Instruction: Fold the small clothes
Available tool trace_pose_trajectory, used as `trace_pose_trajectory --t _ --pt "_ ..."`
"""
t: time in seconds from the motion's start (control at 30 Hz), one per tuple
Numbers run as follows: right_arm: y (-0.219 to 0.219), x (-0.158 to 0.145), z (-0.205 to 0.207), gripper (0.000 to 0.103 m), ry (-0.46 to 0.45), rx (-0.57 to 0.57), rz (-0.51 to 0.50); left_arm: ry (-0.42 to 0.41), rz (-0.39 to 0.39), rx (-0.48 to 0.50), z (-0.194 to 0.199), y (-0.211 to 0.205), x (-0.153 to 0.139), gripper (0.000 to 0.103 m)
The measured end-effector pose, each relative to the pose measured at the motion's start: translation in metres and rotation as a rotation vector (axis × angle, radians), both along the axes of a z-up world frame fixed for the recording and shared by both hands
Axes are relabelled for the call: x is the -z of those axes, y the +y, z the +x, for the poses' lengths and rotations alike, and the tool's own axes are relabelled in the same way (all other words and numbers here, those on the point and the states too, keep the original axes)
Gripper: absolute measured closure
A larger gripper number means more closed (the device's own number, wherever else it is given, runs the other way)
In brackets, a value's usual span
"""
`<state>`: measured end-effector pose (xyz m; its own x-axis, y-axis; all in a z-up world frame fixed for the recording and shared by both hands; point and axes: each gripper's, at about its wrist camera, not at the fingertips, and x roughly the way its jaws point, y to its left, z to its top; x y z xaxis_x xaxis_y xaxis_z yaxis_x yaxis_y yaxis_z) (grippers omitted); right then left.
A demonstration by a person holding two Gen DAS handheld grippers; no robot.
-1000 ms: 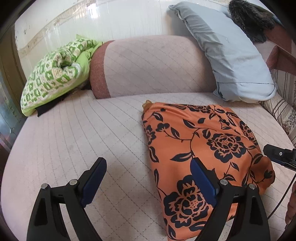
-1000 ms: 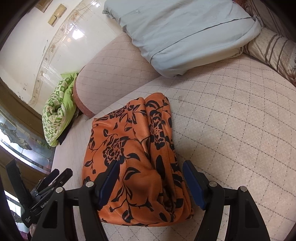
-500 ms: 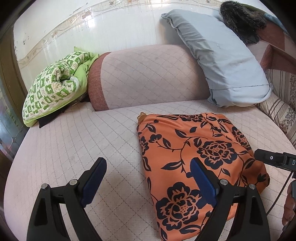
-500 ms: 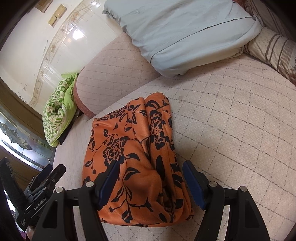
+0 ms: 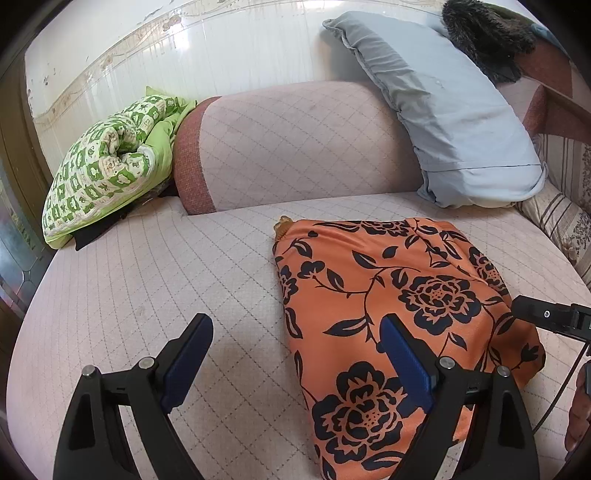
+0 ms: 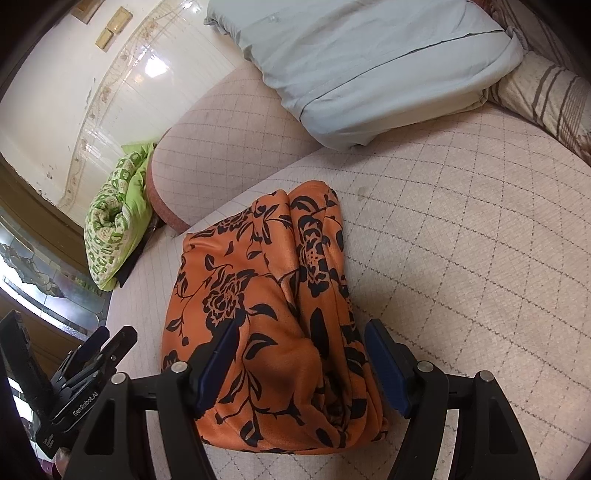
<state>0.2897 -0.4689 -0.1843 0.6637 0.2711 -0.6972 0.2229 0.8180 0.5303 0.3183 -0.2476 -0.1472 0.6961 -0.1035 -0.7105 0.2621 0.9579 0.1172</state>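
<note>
An orange cloth with black flowers (image 5: 402,306) lies folded in a thick bundle on the pale quilted sofa seat (image 5: 155,280). It also shows in the right wrist view (image 6: 273,317). My left gripper (image 5: 295,343) is open and empty above the bundle's left edge, its right finger over the cloth. My right gripper (image 6: 301,354) is open, its jaws straddling the bundle's near end without holding it. The right gripper's tip shows at the left wrist view's right edge (image 5: 550,317). The left gripper shows at the lower left in the right wrist view (image 6: 85,373).
A pale blue pillow (image 5: 454,114) leans on the sofa back (image 5: 295,147). A green patterned quilt (image 5: 110,158) lies at the far left. A striped cushion (image 5: 565,218) sits at the right. A dark furry item (image 5: 484,33) rests on top behind the pillow.
My left gripper has drawn back and lifted, so the cloth sits lower and farther in its view. The right gripper and the cloth have stayed still.
</note>
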Motion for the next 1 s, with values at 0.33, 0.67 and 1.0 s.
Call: trace_pose_trajectory --t 0.33,0.67,1.0 --pt "0.0009 0.0023 0.0015 0.03 0.002 -0.007 0.006 0.012 0.013 0.004 0.0023 -0.002 0.0042 0.011" --pt "0.0015 0.0049 0.0026 0.03 0.006 -0.013 0.008 0.017 0.021 0.002 0.005 -0.0031 0.0094 0.011" --pt "0.0031 0.0063 0.0037 0.03 0.008 -0.017 0.005 0.011 0.017 0.0 0.0062 -0.0015 0.0093 0.011"
